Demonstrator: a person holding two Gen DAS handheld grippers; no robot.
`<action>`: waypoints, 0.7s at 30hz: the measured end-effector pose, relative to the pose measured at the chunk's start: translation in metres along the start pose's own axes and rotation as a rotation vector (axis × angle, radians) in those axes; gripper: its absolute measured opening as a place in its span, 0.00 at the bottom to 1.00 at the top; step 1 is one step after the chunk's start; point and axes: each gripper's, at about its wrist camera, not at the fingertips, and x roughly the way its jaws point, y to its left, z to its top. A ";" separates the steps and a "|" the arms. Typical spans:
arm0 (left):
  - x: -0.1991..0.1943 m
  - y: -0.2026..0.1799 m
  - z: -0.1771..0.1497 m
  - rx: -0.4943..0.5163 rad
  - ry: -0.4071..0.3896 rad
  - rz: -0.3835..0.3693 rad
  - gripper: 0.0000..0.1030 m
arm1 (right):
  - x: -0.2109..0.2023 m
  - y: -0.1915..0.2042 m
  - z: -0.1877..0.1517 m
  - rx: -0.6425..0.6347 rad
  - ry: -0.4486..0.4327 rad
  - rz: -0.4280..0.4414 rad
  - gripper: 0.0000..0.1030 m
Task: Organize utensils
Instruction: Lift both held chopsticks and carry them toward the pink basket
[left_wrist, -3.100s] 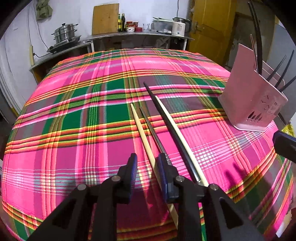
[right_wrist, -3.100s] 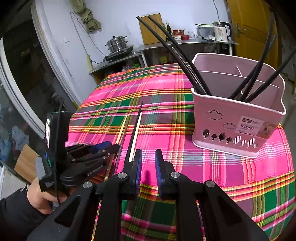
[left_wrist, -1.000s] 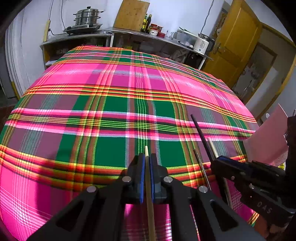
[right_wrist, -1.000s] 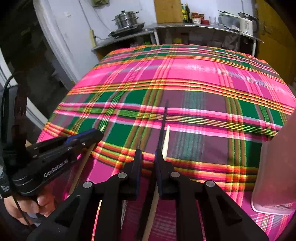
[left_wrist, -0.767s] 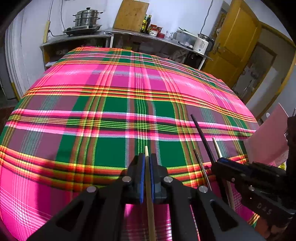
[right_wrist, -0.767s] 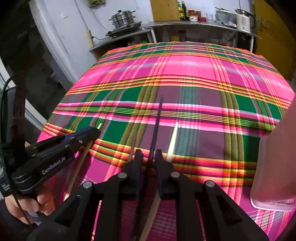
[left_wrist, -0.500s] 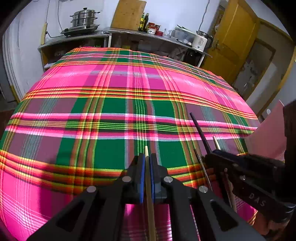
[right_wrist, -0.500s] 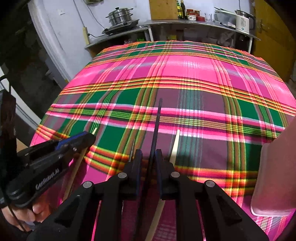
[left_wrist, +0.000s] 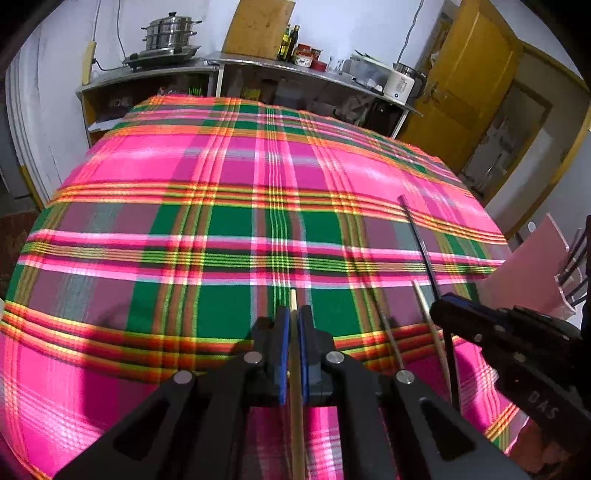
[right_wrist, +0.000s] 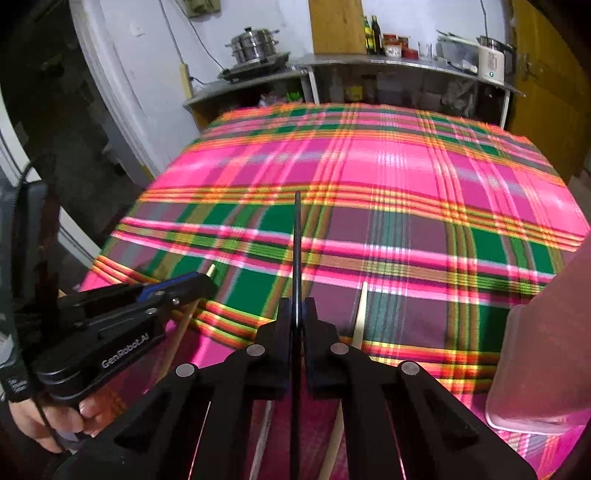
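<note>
Left gripper (left_wrist: 291, 325): its fingers are pressed together on a pale wooden chopstick (left_wrist: 293, 306), which runs straight down the middle between the blue pads; a short tip pokes out past the fingertips, the rest passes back under the gripper body.
Right gripper (right_wrist: 295, 314): its fingers are clamped on a black chopstick (right_wrist: 296, 236). The stick lies along the centre line between the pads, and a long stretch reaches forward over the cloth, lifted clear of it.
Person's hand (right_wrist: 55, 417): wrapped round the left gripper's handle at the near left edge of the right wrist view.
Second pale chopstick (right_wrist: 360, 314): lying on the cloth just right of the right gripper's fingers, outside them, not gripped.
Thin dark stick (left_wrist: 391, 341): on the cloth between the two grippers, seen in the left wrist view; what kind of utensil it is I can't tell.
Pink utensil basket (right_wrist: 546, 354): stands on the worktop at the near right, close beside the right gripper; only one wall shows. In the left wrist view dark utensils (left_wrist: 572, 258) stick up from it.
Worktop (left_wrist: 221, 229): covered by a pink, green and yellow plaid cloth.
Back counter (right_wrist: 388, 61): beyond the worktop, carrying a stacked steel steamer pot (right_wrist: 253, 46), bottles, jars and a white kettle (right_wrist: 490, 61).
Door (left_wrist: 465, 81): yellow wood, far right.
</note>
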 end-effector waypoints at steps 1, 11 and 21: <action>-0.005 0.000 0.001 0.001 -0.007 -0.003 0.05 | -0.006 0.001 0.001 -0.003 -0.012 0.003 0.05; -0.072 -0.012 0.010 0.024 -0.093 -0.034 0.05 | -0.062 0.016 0.001 -0.020 -0.114 0.033 0.05; -0.130 -0.033 0.003 0.076 -0.161 -0.066 0.05 | -0.114 0.015 -0.006 -0.017 -0.204 0.044 0.05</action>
